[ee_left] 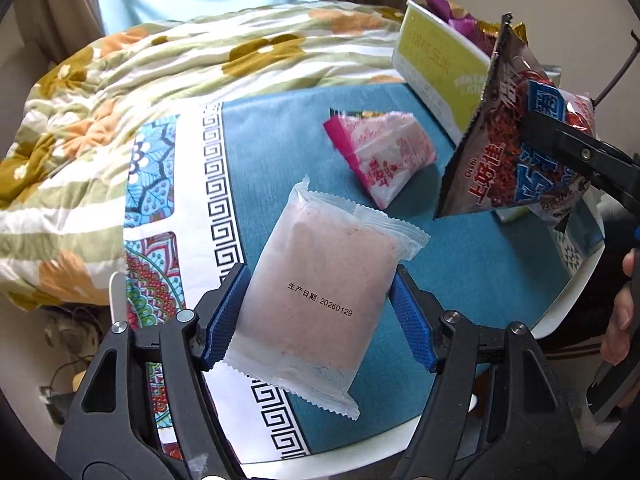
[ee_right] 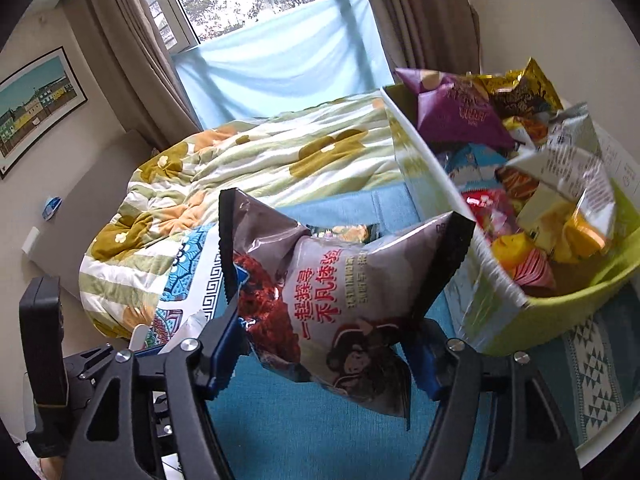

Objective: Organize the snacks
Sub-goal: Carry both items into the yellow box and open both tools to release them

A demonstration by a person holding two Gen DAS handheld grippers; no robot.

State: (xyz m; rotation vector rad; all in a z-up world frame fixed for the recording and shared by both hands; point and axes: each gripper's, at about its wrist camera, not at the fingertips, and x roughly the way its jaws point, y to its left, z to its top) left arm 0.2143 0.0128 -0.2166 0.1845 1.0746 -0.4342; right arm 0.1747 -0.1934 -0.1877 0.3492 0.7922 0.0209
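Above the blue tablecloth [ee_left: 280, 140], left gripper [ee_left: 316, 316] clamps a pink wafer pack [ee_left: 320, 280]; right gripper [ee_right: 324, 348] clamps a grey chip bag [ee_right: 340, 300].

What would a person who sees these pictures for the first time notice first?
Probably the two packets in the air: the left gripper holds a pale pink packet between its blue fingers above the blue tablecloth, and the right gripper holds a grey snack bag. Next, the green box at the right, already heaped with colourful snacks, and one pink-and-white packet lying on the cloth.
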